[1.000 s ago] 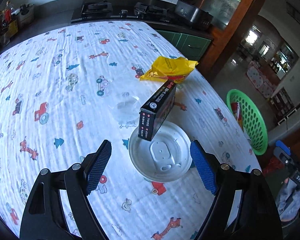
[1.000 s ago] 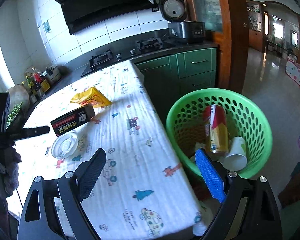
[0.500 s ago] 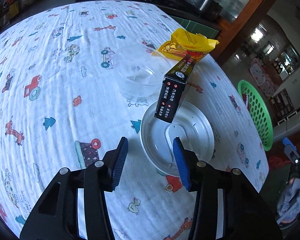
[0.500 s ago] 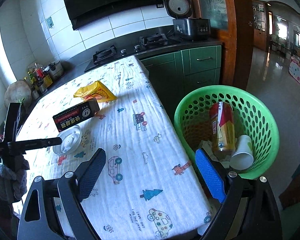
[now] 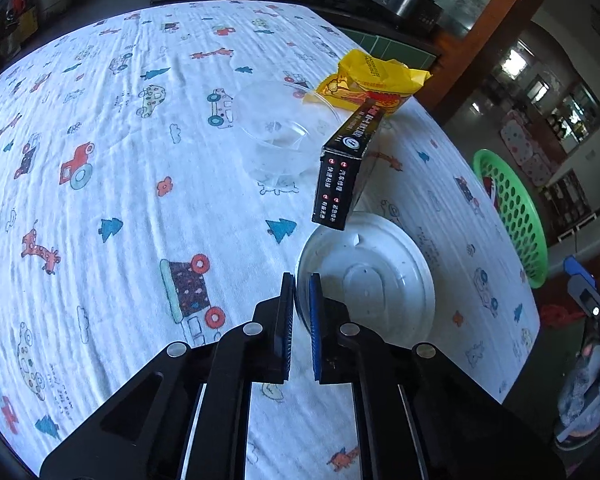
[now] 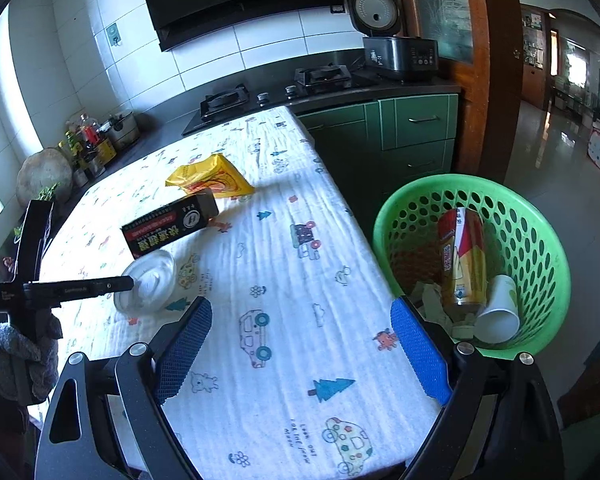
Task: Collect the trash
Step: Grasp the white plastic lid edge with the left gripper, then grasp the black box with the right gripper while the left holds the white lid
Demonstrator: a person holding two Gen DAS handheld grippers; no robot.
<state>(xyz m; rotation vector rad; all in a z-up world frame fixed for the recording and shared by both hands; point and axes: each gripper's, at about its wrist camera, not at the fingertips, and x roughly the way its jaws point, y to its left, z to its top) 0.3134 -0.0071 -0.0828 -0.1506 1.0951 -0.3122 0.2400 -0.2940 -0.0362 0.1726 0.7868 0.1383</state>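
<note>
On the patterned tablecloth (image 5: 140, 208), going from left to right, the left gripper (image 5: 301, 288) had its jaws drawn nearly together on the near rim of the white plastic lid (image 5: 372, 280), a thin edge that suited a pinch, since the flat lid offered nothing else to take hold of. A black carton (image 5: 342, 168) leaned with one end propped on the lid's far side, so lifting would likely tip it off. Beyond it sat a clear plastic bowl (image 5: 276, 136) and a yellow wrapper (image 5: 372, 80), both still on the cloth. Farther right, the right gripper (image 6: 300, 344) hung over the table's edge with its jaws spread wide and nothing between them, seemingly idle beside the green basket (image 6: 540, 232), which stood on the floor and already held a can (image 6: 462, 256), a paper cup (image 6: 498, 308) and scraps
</note>
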